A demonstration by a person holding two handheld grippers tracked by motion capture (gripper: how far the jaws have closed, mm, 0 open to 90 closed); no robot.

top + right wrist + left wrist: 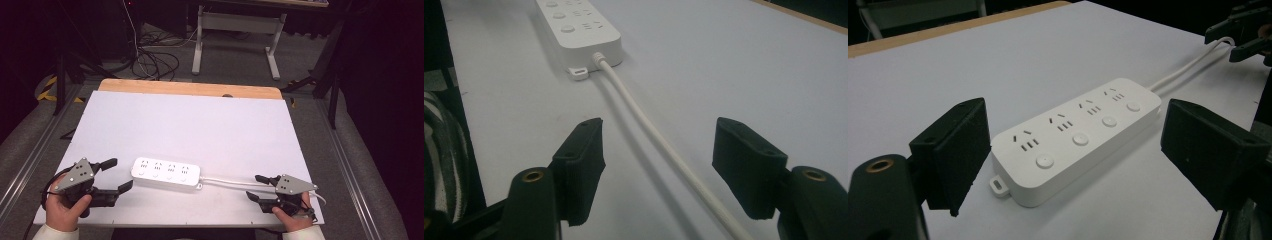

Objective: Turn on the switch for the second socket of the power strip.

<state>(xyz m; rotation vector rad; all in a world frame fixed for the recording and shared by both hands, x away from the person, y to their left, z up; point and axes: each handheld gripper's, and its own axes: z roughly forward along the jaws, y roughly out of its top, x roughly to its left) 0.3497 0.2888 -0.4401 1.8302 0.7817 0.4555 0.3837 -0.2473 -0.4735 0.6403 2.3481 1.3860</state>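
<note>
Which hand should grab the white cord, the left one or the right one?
The right, probably. The right gripper is open with the white cord running between its fingers. The left gripper, also open, faces the power strip at its far end from the cord.

A white power strip (165, 175) with four sockets and four round buttons is lying flat, face up, near the front edge of the white tabletop (200, 125). Its white cord (227, 182) is trailing off toward the right.
</note>
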